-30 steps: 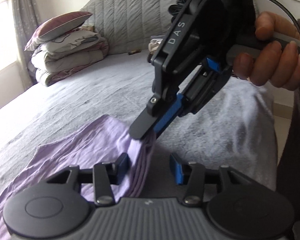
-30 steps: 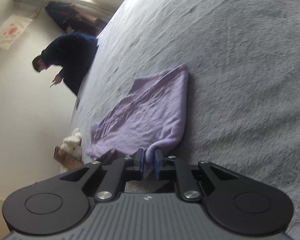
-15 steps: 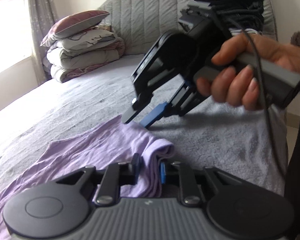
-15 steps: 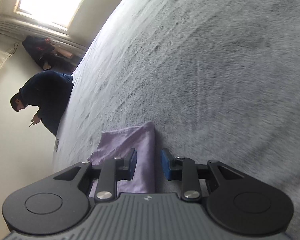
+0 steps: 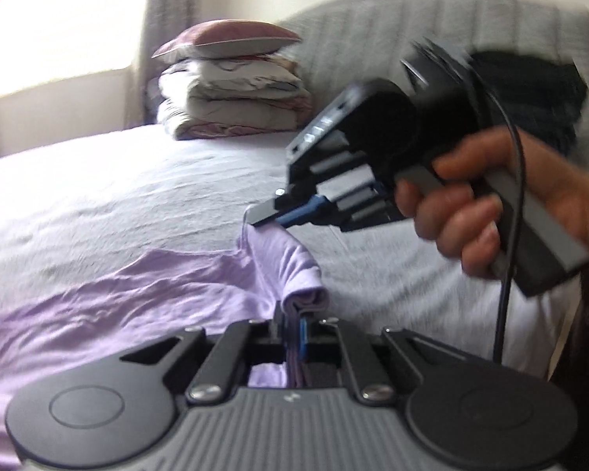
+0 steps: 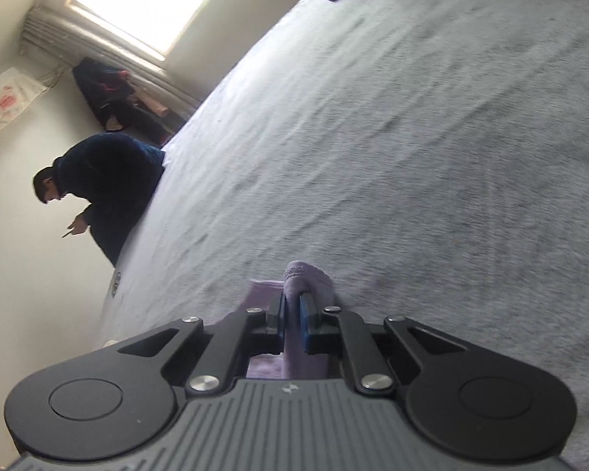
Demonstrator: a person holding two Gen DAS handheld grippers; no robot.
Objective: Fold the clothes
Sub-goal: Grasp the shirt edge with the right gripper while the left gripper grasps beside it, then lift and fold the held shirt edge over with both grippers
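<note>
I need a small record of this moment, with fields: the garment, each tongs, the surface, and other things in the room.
garment: thin lilac cloth garment, one end lifted, the rest on the bed
left tongs: shut on a bunched fold of the garment
right tongs: shut on the garment edge
surface: grey fleece bedspread
other: stack of folded quilts with a pillow on top; person in dark clothes beside the bed

Lilac garment (image 5: 110, 286) lies crumpled on bed, 1 edge bunched, lifted.
</note>
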